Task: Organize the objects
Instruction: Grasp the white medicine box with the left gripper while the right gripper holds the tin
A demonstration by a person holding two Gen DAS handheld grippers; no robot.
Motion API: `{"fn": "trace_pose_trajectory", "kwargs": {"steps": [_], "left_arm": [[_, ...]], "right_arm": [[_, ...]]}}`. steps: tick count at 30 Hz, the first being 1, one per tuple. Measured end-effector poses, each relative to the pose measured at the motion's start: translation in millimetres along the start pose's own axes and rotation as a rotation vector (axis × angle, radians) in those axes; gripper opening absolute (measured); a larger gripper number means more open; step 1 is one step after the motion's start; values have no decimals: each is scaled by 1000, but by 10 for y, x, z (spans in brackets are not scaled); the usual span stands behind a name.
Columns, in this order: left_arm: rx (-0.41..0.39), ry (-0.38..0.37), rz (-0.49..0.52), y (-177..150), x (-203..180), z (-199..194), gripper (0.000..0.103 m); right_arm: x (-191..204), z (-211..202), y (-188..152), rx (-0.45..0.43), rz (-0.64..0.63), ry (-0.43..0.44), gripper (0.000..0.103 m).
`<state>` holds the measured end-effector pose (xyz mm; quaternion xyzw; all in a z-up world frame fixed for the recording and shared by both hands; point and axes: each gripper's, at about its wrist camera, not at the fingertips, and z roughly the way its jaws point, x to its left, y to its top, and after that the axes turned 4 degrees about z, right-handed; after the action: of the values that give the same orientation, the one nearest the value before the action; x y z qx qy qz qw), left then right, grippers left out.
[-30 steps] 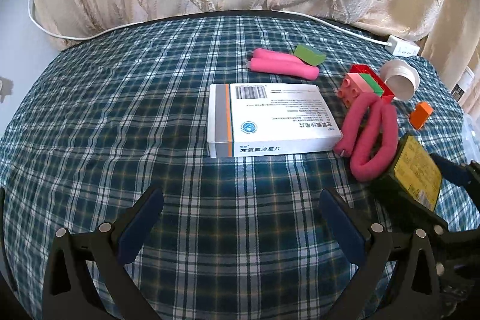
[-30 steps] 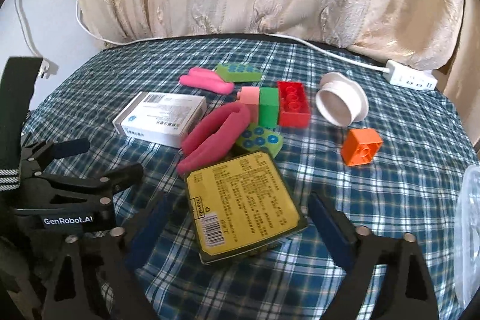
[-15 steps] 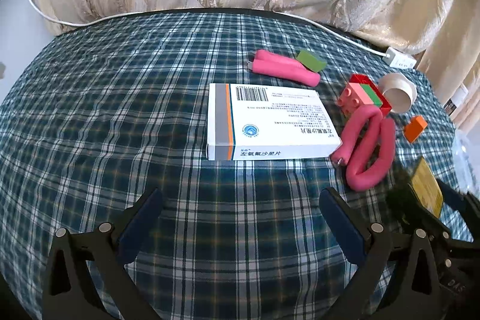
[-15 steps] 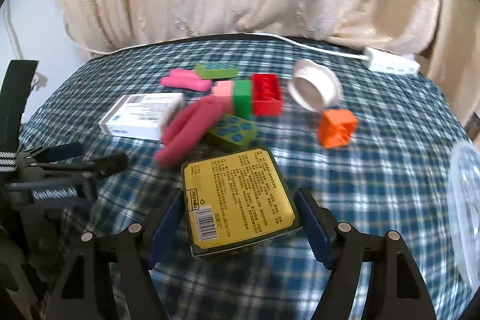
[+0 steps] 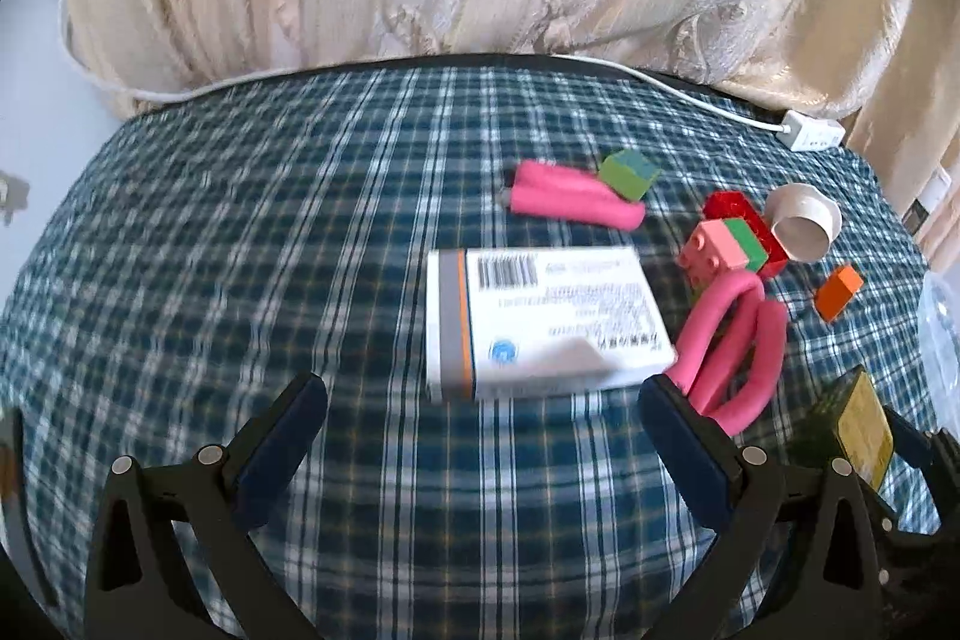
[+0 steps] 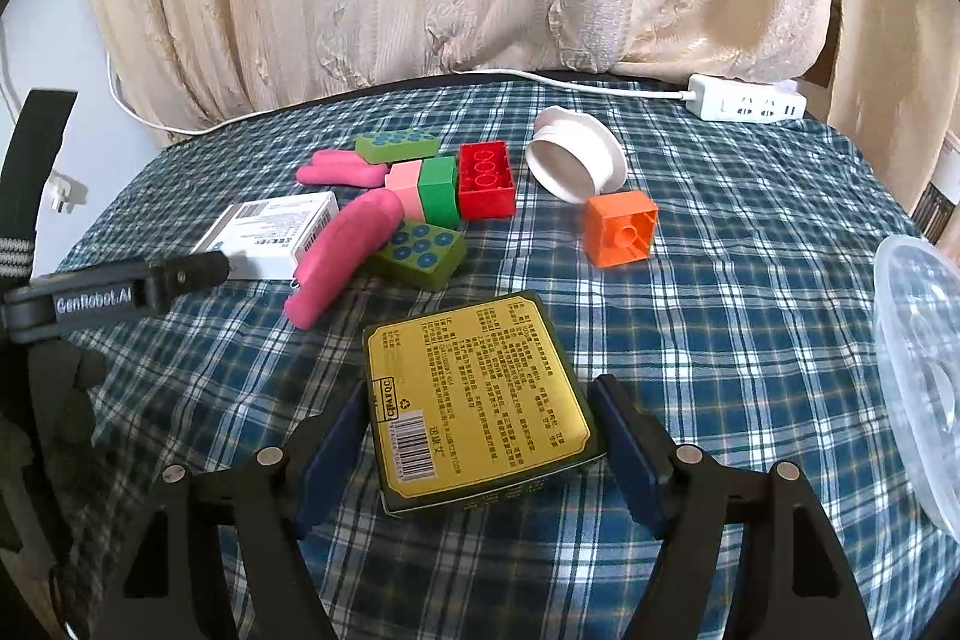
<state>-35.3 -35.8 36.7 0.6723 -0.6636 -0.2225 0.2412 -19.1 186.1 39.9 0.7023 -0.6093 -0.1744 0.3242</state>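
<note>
My right tongs (image 6: 480,451) squeeze the yellow tin (image 6: 477,397) between both pads. My left tongs (image 5: 480,436) are wide apart and hold nothing. The white box (image 5: 540,319) lies flat on the checked cloth (image 5: 270,244) just past them, and pink foam rollers (image 5: 735,340) sit beside their right finger.

Bright daylight, fisheye-bent edges (dark corners) — left view motion-blurred

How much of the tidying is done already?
Hardly any. Nothing looks sorted yet: the blocks, pink foam rollers, white medicine box and orange block lie scattered on the checked cloth. The right gripper is clamped on the yellow box; the left gripper is open and empty.
</note>
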Motion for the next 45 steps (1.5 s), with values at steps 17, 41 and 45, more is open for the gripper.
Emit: {"fn": "trace_pose_trajectory", "kwargs": {"steps": [17, 41, 45], "left_arm": [[5, -61, 373, 144, 64, 251, 103], [49, -185, 457, 425, -183, 719, 103], [53, -202, 417, 437, -181, 709, 88]], "right_arm": [[-91, 25, -9, 24, 57, 34, 78], [-103, 59, -14, 49, 60, 56, 78], [-100, 60, -14, 50, 59, 53, 78]]}}
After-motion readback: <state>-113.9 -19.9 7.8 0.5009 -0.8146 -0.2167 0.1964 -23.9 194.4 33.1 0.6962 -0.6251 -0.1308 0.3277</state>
